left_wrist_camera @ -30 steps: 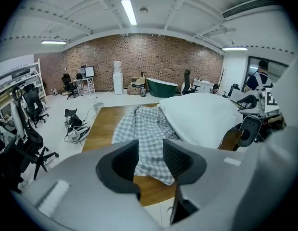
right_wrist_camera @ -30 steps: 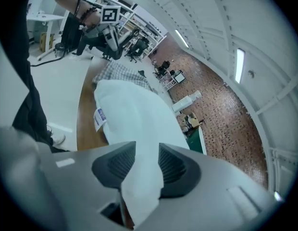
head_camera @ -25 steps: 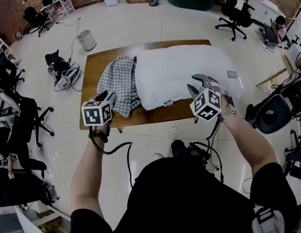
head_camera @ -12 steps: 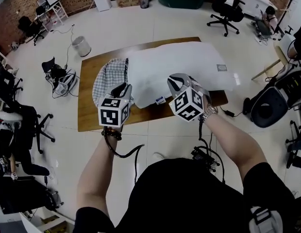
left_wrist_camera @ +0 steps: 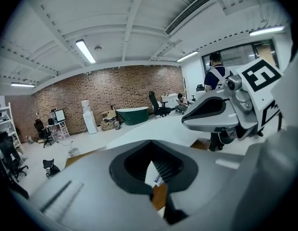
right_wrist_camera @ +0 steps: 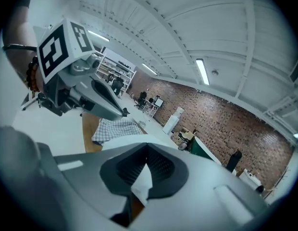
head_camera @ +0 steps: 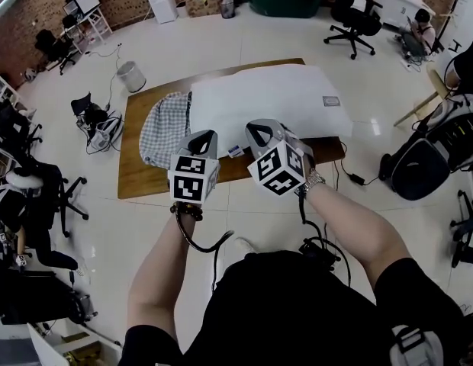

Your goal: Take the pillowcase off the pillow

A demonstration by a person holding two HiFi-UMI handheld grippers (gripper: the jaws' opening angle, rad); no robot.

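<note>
The big brown table (head_camera: pixel 137 181) stands on a shiny white floor (head_camera: pixel 99 227). A long white pillow (head_camera: pixel 267 101) lies on top and covers most of the table. The checked pillowcase (head_camera: pixel 166 128) is bunched up at the pillow's left end and touches it. I cannot tell if it is all the way off. The left gripper (head_camera: pixel 206 137) and right gripper (head_camera: pixel 259 130) are up in the air, side by side, over the table's near edge. Both have their jaws squeezed together with nothing in them.
</note>
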